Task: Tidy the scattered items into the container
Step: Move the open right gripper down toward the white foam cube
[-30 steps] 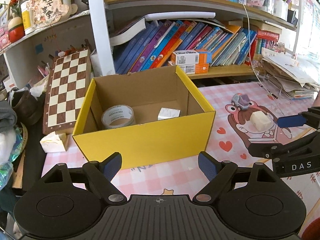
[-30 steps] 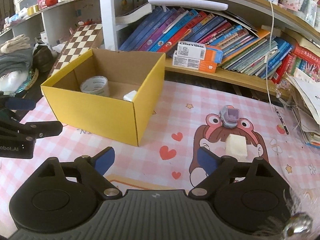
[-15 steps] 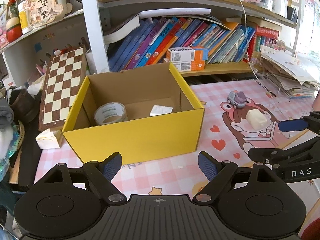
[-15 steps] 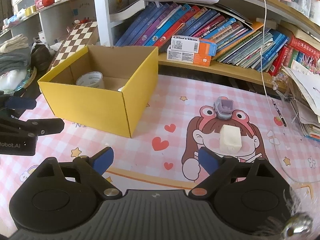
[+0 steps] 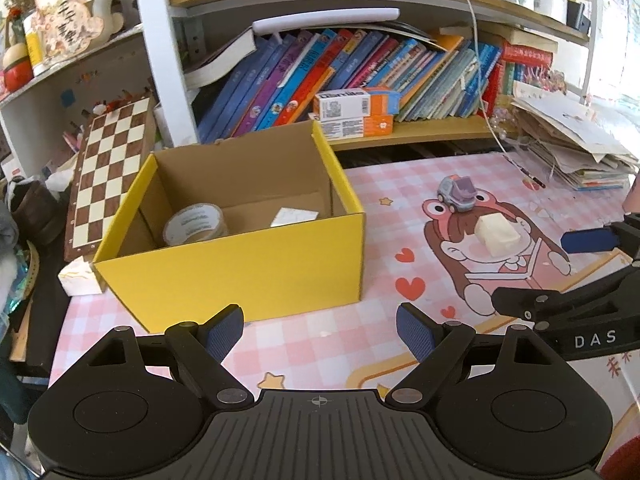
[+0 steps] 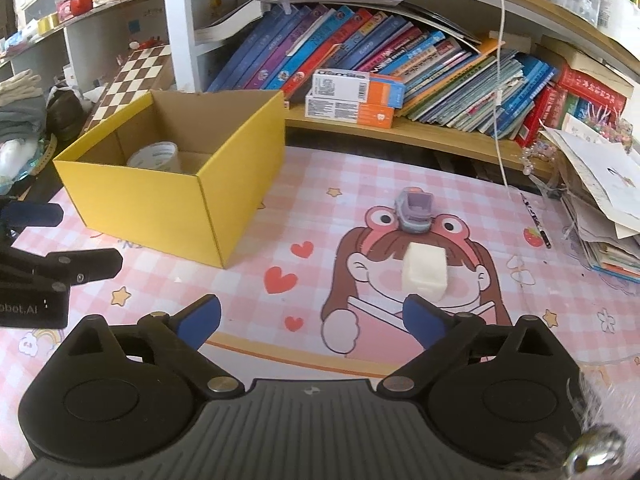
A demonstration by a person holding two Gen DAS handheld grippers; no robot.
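A yellow cardboard box (image 5: 248, 264) (image 6: 160, 200) stands open on the pink cartoon mat, holding a tape roll (image 5: 195, 225) (image 6: 155, 157) and a small white block (image 5: 294, 216). Right of it lie a cream cube (image 5: 498, 234) (image 6: 424, 270) and a small grey-purple toy car (image 5: 456, 194) (image 6: 414, 210). My left gripper (image 5: 320, 330) hangs open and empty in front of the box. My right gripper (image 6: 310, 320) is open with its jaws still widening, nothing between them; the cube sits just beyond its right fingertip.
A bookshelf (image 6: 400, 132) full of leaning books runs along the back, with two orange-white cartons (image 6: 356, 98) on it. A chessboard (image 5: 108, 172) leans at left, a paper pile (image 5: 572, 148) at right, a white tissue pack (image 5: 80, 280) by the box's corner.
Both grippers have drawn back from the shelf, so the box and the toys look smaller. The right gripper's jaws have spread wider and now point nearer the cube.
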